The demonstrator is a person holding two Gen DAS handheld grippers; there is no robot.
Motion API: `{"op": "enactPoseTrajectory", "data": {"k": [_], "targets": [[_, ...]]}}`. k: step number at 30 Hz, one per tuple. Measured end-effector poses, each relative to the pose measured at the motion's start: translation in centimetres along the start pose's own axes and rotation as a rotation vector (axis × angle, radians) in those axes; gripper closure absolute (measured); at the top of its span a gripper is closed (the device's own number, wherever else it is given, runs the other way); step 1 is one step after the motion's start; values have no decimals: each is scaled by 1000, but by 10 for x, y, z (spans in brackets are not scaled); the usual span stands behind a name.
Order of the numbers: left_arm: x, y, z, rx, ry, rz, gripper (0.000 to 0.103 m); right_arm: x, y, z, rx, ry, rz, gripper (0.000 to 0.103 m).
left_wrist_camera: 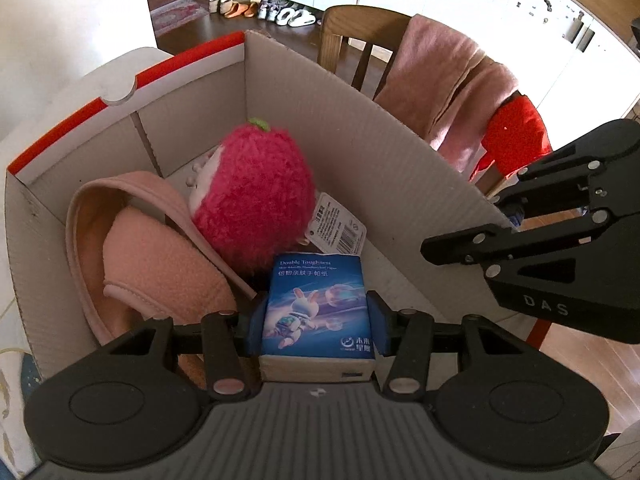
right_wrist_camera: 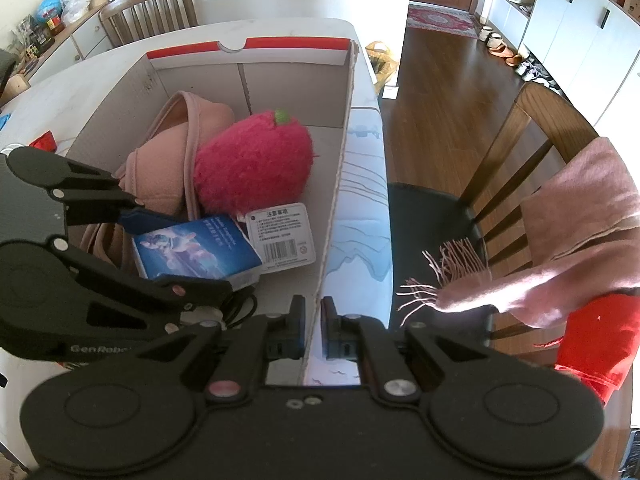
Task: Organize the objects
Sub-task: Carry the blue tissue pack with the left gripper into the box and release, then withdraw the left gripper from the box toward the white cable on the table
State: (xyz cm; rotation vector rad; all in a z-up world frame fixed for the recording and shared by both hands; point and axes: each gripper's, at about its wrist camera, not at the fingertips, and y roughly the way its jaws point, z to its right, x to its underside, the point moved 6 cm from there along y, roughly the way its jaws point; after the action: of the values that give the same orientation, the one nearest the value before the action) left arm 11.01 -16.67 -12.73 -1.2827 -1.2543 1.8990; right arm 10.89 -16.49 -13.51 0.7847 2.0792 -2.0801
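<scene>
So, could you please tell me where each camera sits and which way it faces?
Left wrist: on the left hand-held gripper, looking down into the cardboard box; its fingers clamp the tissue pack.
Right wrist: on the right hand-held gripper, looking down along the box wall its fingers pinch.
Shared: box, tissue pack, strawberry plush, pink slippers, each other's gripper.

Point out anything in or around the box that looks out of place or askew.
Little stands out. The pink slipper leans tilted against the plush strawberry rather than flat. The pink scarf hangs unevenly off the chair, fringe dangling over the seat.
</scene>
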Motion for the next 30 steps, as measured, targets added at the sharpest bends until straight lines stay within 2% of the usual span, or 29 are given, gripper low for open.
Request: {"op": "enactPoseTrajectory", "data": {"k": [3,5,7,16,30], "targets": [[2,-1,-2,3,-7,-1,51,1,-1,0,1,2,0,97],[3,-2,-4,1,-10,5,41,1,-1,0,2,3,-1,97],[5,-4,-5,5,-13,7,38,1,-1,0,3,5,-1,97],[12,-25,-15,16,-53,49,37,1,-2,-1,9,4,-2,97],[29,-97,-32,-1,-162,207,37,1,-2,-1,16,0,-9,97]]}}
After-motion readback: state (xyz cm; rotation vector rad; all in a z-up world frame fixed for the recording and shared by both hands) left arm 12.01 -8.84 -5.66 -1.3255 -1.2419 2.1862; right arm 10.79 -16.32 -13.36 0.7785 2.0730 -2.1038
